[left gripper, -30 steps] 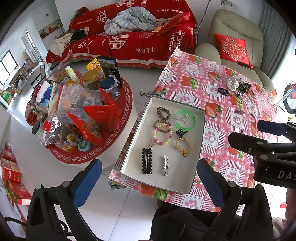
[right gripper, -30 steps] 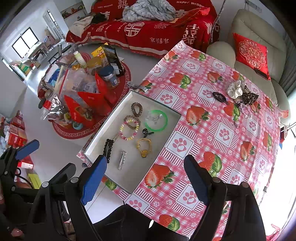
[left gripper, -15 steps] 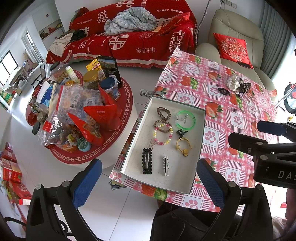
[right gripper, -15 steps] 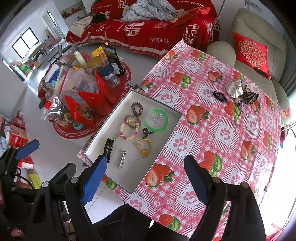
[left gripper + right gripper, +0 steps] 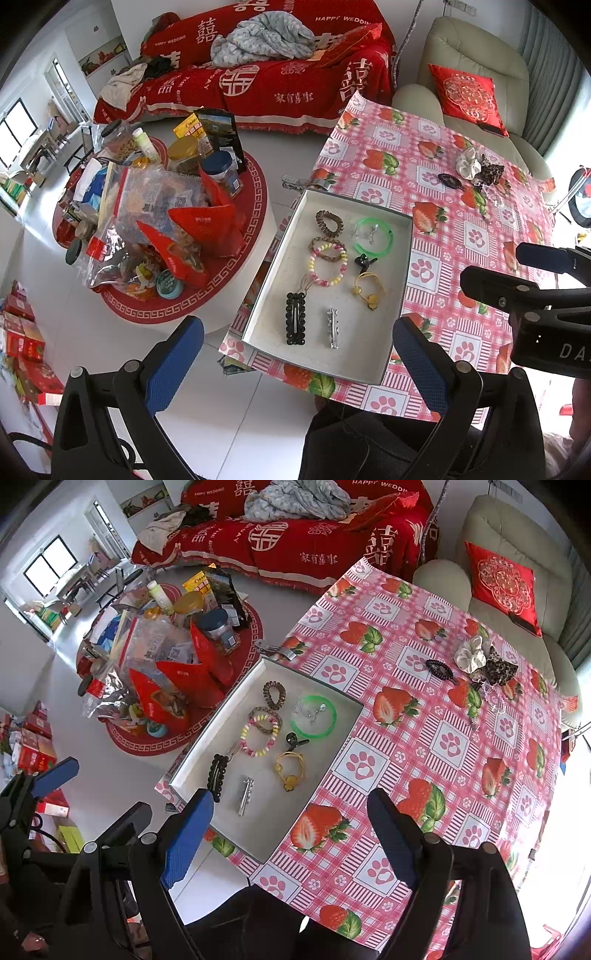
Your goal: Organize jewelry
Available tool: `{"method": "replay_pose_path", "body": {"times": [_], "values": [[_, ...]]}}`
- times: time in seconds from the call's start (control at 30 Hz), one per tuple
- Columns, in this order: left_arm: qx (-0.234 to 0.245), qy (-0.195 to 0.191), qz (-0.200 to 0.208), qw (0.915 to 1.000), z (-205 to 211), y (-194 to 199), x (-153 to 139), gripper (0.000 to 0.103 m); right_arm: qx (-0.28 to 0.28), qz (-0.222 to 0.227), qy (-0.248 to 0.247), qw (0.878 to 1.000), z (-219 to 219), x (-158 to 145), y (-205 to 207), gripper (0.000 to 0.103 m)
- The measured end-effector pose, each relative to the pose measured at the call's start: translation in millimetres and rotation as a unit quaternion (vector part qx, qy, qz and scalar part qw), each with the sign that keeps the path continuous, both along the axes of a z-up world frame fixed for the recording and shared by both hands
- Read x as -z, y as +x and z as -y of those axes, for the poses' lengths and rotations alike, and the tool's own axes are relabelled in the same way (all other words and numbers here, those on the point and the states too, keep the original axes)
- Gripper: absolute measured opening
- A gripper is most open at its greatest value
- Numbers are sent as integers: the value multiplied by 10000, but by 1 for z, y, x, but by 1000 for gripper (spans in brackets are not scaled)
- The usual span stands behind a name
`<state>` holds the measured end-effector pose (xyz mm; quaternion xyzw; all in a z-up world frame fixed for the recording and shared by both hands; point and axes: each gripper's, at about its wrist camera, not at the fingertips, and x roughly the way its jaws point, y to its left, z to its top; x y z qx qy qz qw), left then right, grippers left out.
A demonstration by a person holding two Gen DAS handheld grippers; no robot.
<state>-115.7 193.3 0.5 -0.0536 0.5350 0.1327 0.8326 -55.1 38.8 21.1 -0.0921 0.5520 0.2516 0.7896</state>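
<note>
Your left gripper (image 5: 295, 356) and right gripper (image 5: 291, 834) both hang spread wide, grasping nothing, above the desk's (image 5: 443, 746) near edge. The tray (image 5: 369, 365) holds bracelets, hair ties and clips; two scrunchies (image 5: 480, 659) lie at the far side.

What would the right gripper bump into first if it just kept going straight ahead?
Probably the strawberry tablecloth beside the white tray's near right corner. The open right gripper hovers above; depth is unclear, so it might clip the tray's rim.
</note>
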Motion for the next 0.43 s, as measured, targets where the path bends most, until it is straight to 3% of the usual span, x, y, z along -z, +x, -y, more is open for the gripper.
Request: {"method": "replay_pose_path", "body": {"times": [0.43], "values": [[-61, -98, -36, 9999, -7, -3, 3, 103, -13, -4, 2, 10000, 0, 1, 1, 87]]}}
